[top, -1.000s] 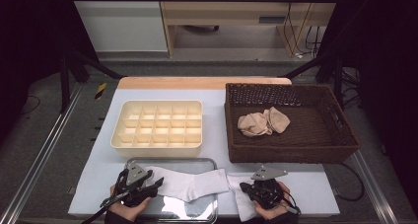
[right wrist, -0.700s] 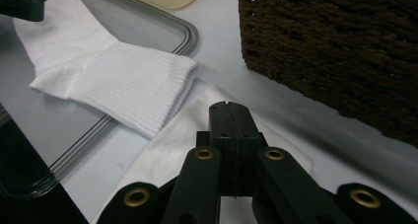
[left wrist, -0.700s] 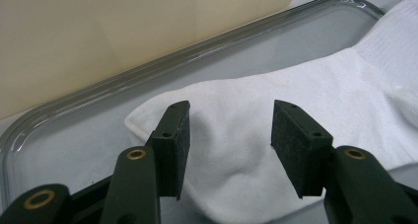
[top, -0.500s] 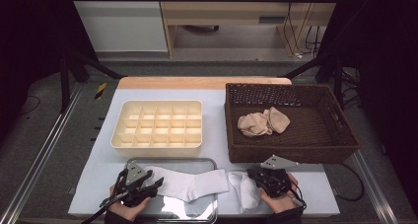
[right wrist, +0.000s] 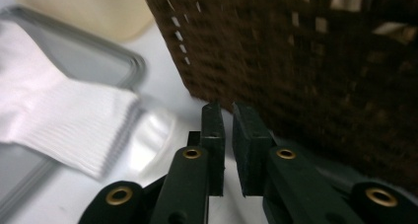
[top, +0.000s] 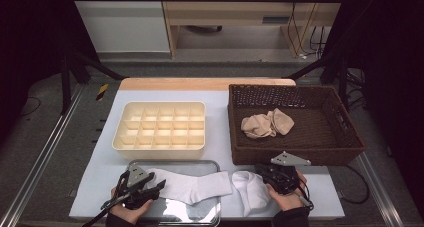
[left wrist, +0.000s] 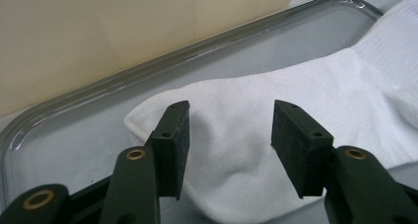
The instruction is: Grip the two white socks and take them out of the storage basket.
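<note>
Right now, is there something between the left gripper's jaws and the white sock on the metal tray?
Nothing visible is in the way. The left gripper has its jaws open around the white sock, which lies on the metal tray.

wicker basket [right wrist: 315, 61] blurred, white sock [left wrist: 305, 100] cropped

1. I see the white sock [top: 192, 186] as a ribbed, plain white item lying flat and stretched lengthwise across the near edge of the table.
2. I note one end rests on the metal tray [top: 197, 214]; a soft fold of that end rises between the open fingers [left wrist: 170, 145] of the left gripper [top: 137, 184], not pinched.
3. I see its other half [top: 252, 192] off the tray on the table, bent toward me, just beside the right gripper [top: 280, 177].
</note>
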`<move>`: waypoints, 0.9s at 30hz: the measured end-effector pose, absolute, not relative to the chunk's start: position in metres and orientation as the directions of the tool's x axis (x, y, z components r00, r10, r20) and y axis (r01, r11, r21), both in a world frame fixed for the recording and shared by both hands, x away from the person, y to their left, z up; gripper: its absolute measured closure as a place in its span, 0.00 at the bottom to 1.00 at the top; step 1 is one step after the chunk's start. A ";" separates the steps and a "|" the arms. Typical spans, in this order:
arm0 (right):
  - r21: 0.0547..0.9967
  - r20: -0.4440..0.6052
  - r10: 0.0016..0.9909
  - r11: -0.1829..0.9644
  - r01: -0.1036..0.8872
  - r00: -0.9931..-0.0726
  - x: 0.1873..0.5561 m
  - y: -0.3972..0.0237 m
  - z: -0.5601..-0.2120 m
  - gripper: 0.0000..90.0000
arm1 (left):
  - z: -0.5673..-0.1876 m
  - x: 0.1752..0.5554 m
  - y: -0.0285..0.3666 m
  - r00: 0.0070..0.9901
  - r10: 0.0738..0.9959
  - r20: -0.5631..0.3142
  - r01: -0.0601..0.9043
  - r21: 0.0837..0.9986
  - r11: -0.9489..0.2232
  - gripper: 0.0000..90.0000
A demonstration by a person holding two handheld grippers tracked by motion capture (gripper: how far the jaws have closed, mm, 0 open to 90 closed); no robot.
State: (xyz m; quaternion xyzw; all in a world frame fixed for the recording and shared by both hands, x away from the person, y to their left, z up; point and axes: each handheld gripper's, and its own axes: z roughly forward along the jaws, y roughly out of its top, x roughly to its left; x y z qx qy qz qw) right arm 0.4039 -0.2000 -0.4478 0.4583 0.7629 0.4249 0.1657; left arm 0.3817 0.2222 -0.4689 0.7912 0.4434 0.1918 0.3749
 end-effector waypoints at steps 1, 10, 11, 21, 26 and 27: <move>0.810 0.135 0.835 0.217 0.544 -0.534 0.402 -0.198 -0.444 0.91 | -0.469 0.382 0.222 0.534 0.845 -0.031 0.559 0.763 -0.324 0.54; 0.782 0.132 0.768 0.308 0.542 -0.627 0.396 -0.148 -0.449 0.80 | -0.464 0.380 0.227 0.527 0.849 -0.028 0.553 0.771 -0.317 0.53; 0.772 0.124 0.768 0.323 0.547 -0.628 0.397 -0.145 -0.453 0.79 | -0.464 0.380 0.228 0.526 0.850 -0.029 0.553 0.771 -0.316 0.53; 0.711 0.083 0.785 0.385 0.588 -0.614 0.399 -0.137 -0.478 0.71 | -0.468 0.382 0.229 0.518 0.855 -0.021 0.565 0.759 -0.323 0.56; 0.708 0.025 0.792 0.417 0.570 -0.610 0.398 -0.135 -0.479 0.85 | -0.468 0.383 0.230 0.517 0.856 -0.023 0.569 0.756 -0.323 0.56; 0.703 0.026 0.795 0.417 0.576 -0.607 0.398 -0.136 -0.478 0.91 | -0.468 0.383 0.230 0.516 0.856 -0.023 0.570 0.756 -0.323 0.56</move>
